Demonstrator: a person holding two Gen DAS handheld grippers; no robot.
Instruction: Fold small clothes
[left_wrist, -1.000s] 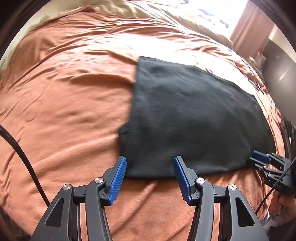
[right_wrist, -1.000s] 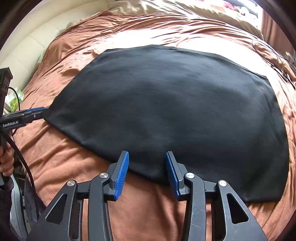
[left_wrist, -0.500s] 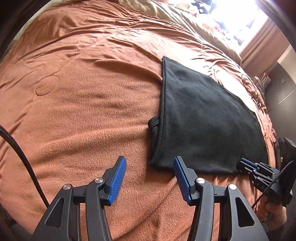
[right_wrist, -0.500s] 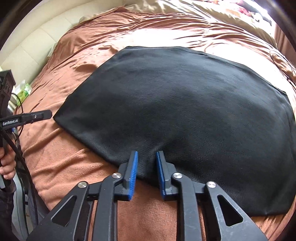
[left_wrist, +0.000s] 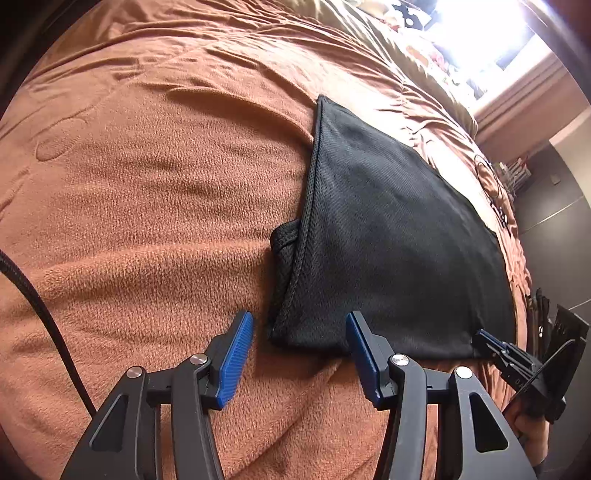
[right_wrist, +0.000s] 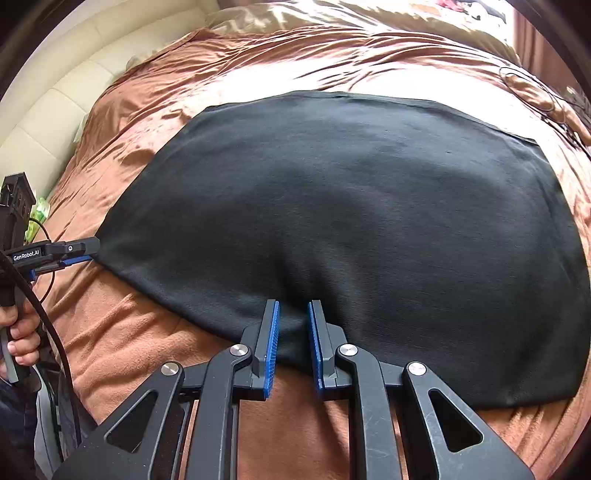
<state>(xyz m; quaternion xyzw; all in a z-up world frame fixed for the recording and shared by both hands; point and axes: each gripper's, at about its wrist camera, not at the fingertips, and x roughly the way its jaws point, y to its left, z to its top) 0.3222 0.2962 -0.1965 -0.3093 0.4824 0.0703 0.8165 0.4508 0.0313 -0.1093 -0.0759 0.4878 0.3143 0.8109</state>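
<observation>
A black garment (left_wrist: 388, 240) lies folded flat on the brown blanket (left_wrist: 147, 184); it fills the middle of the right wrist view (right_wrist: 351, 206). My left gripper (left_wrist: 299, 325) is open, and the garment's near left corner lies between its blue pads (left_wrist: 238, 347). The right wrist view shows that left gripper (right_wrist: 86, 249) from the side at the cloth's left corner. My right gripper (right_wrist: 293, 314) is narrowed on the garment's near edge, with a ridge of cloth bunched between its pads (right_wrist: 271, 332). It appears small at the cloth's right corner (left_wrist: 487, 341).
A beige pillow or sheet (right_wrist: 369, 22) lies at the bed's far end and a cream padded headboard (right_wrist: 44, 110) on the left. A black cable (left_wrist: 40, 306) trails over the blanket. A hand (right_wrist: 22, 328) holds the left gripper's handle. A bright window (left_wrist: 491, 44) is far right.
My left gripper has come down and in toward the garment's corner, which now sits between its open fingers. My right gripper went from wide open to closed on the near edge.
</observation>
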